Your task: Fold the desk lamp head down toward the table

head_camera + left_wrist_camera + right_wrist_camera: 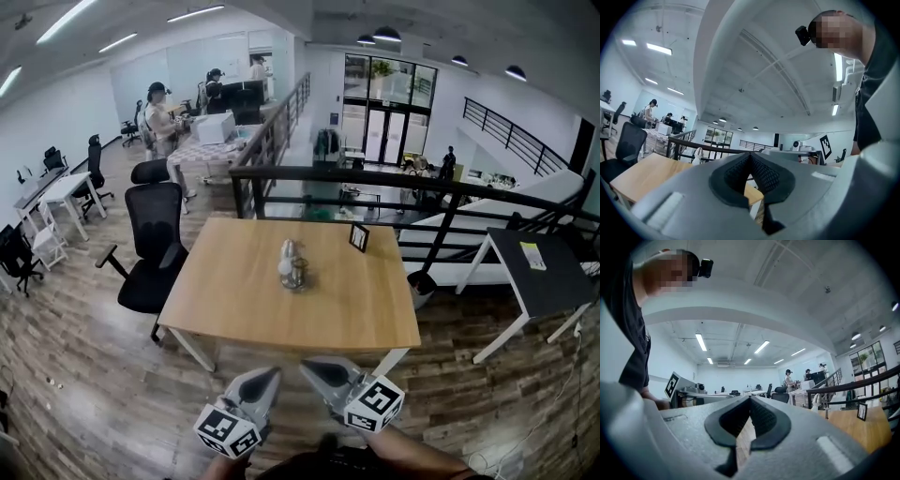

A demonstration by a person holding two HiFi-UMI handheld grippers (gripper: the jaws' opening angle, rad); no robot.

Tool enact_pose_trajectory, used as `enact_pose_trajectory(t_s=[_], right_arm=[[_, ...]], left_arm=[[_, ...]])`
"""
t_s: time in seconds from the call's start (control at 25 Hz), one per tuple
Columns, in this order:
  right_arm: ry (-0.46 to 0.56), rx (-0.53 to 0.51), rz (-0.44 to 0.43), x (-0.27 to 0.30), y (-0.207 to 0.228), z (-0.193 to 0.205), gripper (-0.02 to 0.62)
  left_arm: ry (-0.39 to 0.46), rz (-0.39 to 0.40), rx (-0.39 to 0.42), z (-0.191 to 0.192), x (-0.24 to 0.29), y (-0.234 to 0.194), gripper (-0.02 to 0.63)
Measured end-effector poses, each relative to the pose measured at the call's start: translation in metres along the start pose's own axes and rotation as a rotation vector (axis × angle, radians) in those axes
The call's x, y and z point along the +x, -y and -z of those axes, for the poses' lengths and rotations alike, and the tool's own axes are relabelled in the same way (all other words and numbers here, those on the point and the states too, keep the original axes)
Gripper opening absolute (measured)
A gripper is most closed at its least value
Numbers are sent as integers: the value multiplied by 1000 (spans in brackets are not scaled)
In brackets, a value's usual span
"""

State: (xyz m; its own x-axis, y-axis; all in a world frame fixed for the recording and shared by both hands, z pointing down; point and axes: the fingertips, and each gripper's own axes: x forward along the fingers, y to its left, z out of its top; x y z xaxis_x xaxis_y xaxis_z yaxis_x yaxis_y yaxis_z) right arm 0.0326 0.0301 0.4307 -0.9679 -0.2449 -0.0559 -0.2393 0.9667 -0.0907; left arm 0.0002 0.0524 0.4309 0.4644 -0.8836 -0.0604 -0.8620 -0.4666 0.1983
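A wooden table (pixel 234 305) fills the middle, with a dark desk (pixel 548 272) to its right and a black chair (pixel 150 246) at its left side. Short of the near edge are the left gripper (pixel 269 376) and right gripper (pixel 309 368). Each has its fingers pressed together, empty. The lamp (pixel 292 264) stands mid-table, well apart from both. A small frame (pixel 358 237) stands far right of it.
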Motion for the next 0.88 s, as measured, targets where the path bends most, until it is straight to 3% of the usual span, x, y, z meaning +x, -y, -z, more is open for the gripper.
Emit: enact_pose_trajectory(t_s=[0.36, 0.88], right_arm=[[-10, 14, -32, -5, 85, -5, 3], [-45, 43, 11, 17, 156, 3, 3]], left_arm=[[-2, -37, -6, 7, 83, -19, 2], [-28, 8, -21, 14, 145, -64, 2]])
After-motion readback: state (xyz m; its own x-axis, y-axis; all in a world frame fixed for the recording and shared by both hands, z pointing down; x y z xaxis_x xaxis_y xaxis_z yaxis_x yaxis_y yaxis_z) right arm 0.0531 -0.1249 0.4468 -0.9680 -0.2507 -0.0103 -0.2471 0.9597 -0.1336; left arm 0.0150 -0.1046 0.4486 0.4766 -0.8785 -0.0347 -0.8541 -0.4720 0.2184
